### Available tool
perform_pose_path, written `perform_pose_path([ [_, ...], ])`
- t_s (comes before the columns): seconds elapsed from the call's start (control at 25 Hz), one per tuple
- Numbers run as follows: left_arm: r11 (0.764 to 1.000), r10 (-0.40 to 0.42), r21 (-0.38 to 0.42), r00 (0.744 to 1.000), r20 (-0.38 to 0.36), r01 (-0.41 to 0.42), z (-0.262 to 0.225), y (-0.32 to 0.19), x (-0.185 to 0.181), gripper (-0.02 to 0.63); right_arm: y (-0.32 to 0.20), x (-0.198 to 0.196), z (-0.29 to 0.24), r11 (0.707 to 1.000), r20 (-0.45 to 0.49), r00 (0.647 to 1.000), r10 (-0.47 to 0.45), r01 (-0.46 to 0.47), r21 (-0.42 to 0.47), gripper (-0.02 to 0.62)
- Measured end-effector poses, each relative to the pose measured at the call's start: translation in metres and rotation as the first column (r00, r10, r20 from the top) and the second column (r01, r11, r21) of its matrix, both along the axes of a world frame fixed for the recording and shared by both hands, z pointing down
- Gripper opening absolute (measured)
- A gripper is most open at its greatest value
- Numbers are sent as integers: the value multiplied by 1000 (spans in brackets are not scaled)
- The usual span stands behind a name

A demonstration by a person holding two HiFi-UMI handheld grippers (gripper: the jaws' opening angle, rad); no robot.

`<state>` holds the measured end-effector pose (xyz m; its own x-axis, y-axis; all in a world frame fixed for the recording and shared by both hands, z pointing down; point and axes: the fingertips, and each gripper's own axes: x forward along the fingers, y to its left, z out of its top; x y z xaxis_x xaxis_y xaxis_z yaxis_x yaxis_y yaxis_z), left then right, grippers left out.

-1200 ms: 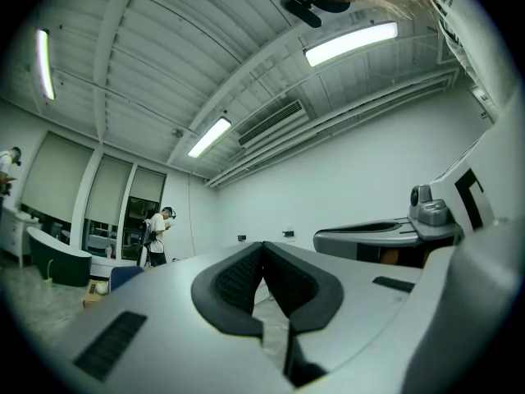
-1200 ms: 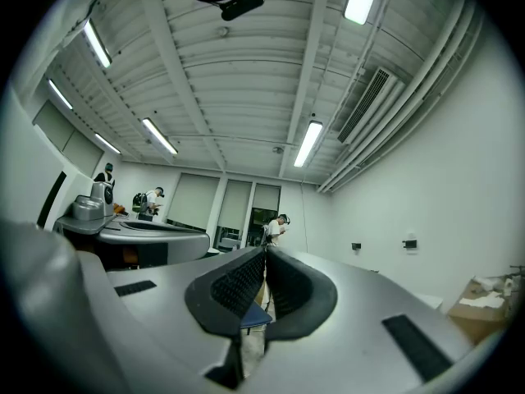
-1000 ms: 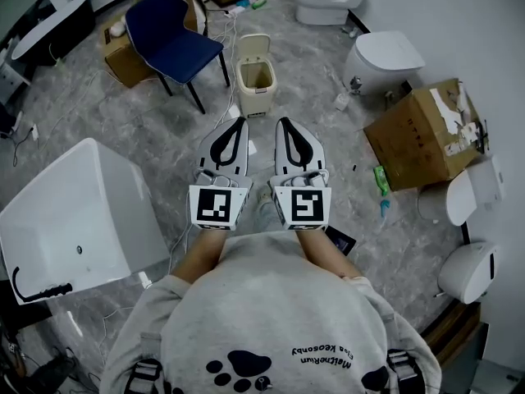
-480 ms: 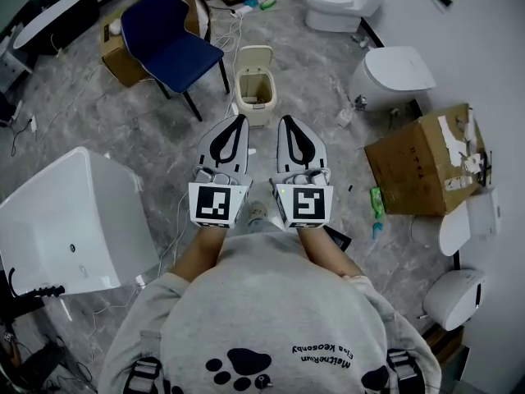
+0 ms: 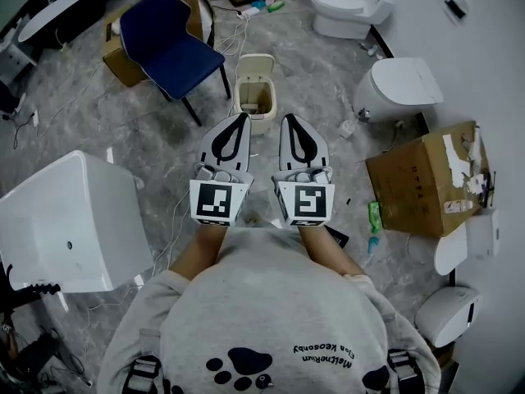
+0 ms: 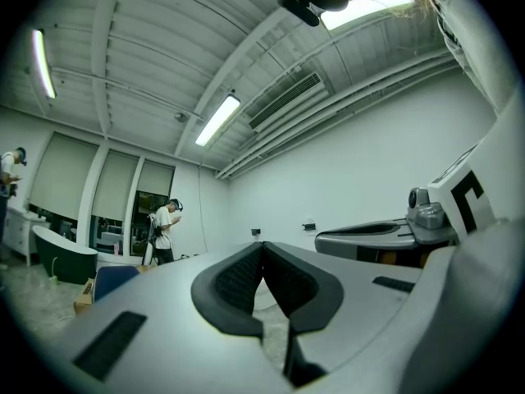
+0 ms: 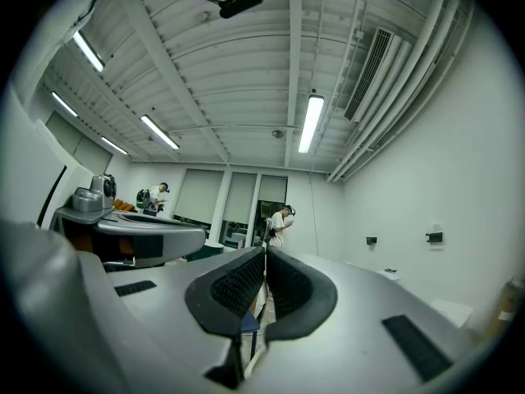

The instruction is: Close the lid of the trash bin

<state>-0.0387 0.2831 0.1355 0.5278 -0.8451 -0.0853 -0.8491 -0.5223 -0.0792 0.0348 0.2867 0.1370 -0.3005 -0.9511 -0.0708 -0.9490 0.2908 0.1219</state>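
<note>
The beige trash bin point(image 5: 254, 98) stands on the grey floor beside the blue chair, its mouth open and its lid point(image 5: 257, 61) tipped up at the far side. In the head view my left gripper point(image 5: 241, 120) and right gripper point(image 5: 288, 121) are held side by side at waist height, pointing level toward the bin, their tips just short of it in the picture. Both are shut with nothing between the pads. The left gripper point(image 6: 262, 245) and right gripper point(image 7: 265, 251) show closed jaws in their own views; the bin is hidden there.
A blue chair point(image 5: 170, 42) stands left of the bin, with a cardboard box point(image 5: 121, 53) behind it. A white bathtub point(image 5: 72, 220) is at the left, a torn cardboard box point(image 5: 425, 183) and toilets point(image 5: 400, 84) at the right. Cables lie on the floor.
The whole view has advanced toward the bin: the bin sits closer to both gripper tips than before. Both grippers kept their side-by-side pose and stayed shut.
</note>
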Motion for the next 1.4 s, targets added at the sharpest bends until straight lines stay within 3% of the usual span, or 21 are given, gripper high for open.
perform_pose_path([
  [0.68, 1000, 1, -7, 1000, -1, -1, 9, -65, 5, 20, -65, 9, 10, 1000, -7, 1000, 20, -20, 4, 34],
  [1.4, 997, 64, -32, 998, 10, -63, 15, -251, 10, 20, -248, 5, 11, 998, -1, 998, 55, -55, -19, 34],
])
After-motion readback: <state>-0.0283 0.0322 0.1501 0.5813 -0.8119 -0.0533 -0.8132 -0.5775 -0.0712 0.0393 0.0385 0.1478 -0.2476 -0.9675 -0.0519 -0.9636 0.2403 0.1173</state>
